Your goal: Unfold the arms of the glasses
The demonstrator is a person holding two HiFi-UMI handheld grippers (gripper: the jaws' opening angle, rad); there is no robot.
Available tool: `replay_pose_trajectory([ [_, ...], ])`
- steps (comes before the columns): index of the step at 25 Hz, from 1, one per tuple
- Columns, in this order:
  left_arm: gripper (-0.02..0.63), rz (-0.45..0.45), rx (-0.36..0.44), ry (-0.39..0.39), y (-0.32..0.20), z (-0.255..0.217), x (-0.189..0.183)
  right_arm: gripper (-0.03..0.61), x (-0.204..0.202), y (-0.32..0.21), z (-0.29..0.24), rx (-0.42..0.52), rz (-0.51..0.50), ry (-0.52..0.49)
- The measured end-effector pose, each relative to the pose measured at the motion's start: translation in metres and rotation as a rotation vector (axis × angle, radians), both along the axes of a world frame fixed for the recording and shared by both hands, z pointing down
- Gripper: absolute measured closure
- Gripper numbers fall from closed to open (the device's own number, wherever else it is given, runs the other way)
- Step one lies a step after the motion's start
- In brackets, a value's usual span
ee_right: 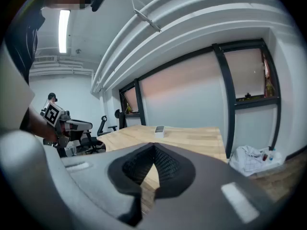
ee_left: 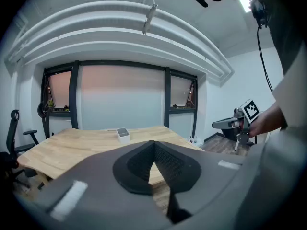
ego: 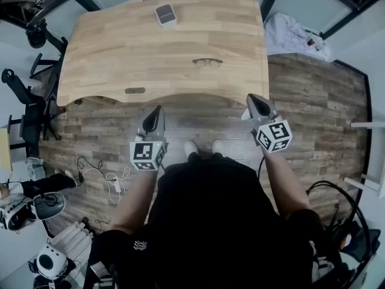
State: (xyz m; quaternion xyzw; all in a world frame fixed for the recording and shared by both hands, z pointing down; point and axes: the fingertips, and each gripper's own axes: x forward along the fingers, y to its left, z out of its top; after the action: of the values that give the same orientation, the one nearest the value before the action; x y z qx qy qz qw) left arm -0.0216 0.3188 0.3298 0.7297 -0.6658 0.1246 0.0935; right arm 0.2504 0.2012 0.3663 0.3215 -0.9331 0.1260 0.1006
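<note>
Close to the person's black shirt (ego: 204, 209), the grey left gripper (ego: 157, 110) and the grey right gripper (ego: 255, 99) each have their jaws pressed together on nothing, both short of the light wooden table (ego: 108, 59). Thin dark-framed glasses (ego: 207, 62) lie on that table near its front edge, well apart from both grippers, with a small grey-and-white box (ego: 165, 14) farther back.

No words, numbers or brand names can be read anywhere. The left gripper (ego: 158, 109) and right gripper (ego: 252, 97) bear only black-and-white square markers, without any lettering.
</note>
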Motion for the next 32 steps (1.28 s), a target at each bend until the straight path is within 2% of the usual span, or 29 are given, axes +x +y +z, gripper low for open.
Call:
replay_pose_trajectory([
  [8, 0.609, 0.027, 0.020, -0.007, -0.029, 0.003, 0.036, 0.578, 0.009, -0.020, 0.010, 0.046, -0.047, 0.016],
  [13, 0.609, 0.051, 0.014, -0.016, -0.044, 0.004, 0.049, 0.578, 0.009, -0.027, 0.021, -0.008, -0.058, -0.017],
  [19, 0.609, 0.051, -0.014, -0.006, -0.067, 0.017, 0.040, 0.578, 0.001, -0.045, 0.033, -0.046, -0.058, -0.017],
  [23, 0.609, 0.100, -0.010, 0.009, -0.097, 0.026, 0.027, 0.578, -0.010, -0.074, 0.047, -0.074, -0.014, 0.008],
  [29, 0.609, 0.194, -0.028, 0.042, -0.155, 0.043, 0.001, 0.578, -0.049, -0.116, 0.044, -0.086, 0.044, 0.034],
  [32, 0.609, 0.299, -0.021, -0.014, -0.188, 0.044, -0.002, 0.578, -0.063, -0.138, 0.041, -0.088, 0.090, 0.049],
])
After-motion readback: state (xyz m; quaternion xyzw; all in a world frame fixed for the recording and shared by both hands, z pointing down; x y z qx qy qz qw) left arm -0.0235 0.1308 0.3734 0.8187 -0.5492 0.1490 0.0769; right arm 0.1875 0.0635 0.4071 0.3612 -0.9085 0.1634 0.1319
